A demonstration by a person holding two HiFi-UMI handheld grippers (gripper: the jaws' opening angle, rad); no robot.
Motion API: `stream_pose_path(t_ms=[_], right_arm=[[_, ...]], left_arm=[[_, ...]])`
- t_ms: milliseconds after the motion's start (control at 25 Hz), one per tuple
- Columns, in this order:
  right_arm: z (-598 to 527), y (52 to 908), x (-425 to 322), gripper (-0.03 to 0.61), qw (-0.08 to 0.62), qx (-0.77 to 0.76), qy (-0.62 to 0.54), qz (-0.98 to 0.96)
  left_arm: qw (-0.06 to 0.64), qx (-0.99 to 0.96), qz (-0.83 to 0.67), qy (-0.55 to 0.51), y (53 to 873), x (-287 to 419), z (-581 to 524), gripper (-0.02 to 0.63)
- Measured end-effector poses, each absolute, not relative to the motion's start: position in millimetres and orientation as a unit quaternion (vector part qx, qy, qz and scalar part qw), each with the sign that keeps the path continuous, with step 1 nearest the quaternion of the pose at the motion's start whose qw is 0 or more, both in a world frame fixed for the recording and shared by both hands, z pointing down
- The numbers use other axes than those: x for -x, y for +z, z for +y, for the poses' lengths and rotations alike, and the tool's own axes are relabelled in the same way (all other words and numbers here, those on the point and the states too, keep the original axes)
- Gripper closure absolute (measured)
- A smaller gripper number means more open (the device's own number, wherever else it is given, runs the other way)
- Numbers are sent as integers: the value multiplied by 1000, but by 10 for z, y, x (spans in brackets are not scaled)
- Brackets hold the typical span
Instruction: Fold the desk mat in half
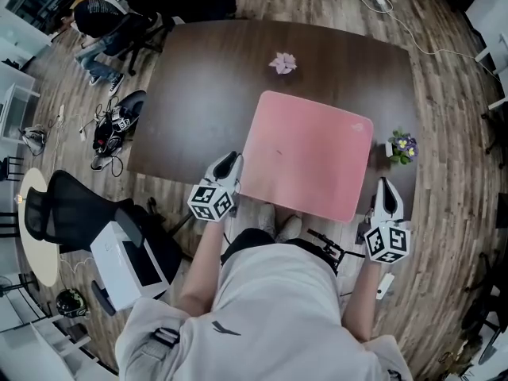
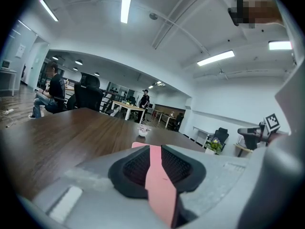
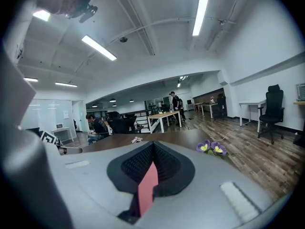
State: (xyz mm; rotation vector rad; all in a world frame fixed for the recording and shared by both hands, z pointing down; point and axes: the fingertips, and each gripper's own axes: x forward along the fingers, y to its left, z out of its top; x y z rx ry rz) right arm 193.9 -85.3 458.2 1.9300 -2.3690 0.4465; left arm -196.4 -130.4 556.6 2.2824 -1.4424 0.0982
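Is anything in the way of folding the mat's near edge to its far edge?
Nothing visible: the mat is bare; the pink flower sits beyond its far edge, the purple flowers off its right side.
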Motion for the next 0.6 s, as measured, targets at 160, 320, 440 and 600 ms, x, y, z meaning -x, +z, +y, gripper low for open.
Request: stream_pose_path(t_ms=[160,320,440,600], right_arm=[[-862,4586,-1863,578,27,-626,145,-766],[-848,4584,-1853,578,26,-634,144,-760],[-821,4608,-1857,578,26,-640,144,-754],[-779,4649,-1864,578,27,-648,149,-747]], left_arm=[[220,-824,-521,43,5644,2017,-1386,524],[243,-821,-512,66,5875,2048,-1455,445],[260,-819,-503,94,6086,2044,-1475,347],[272,-819,-487,131,6261,2002,-1494,215]])
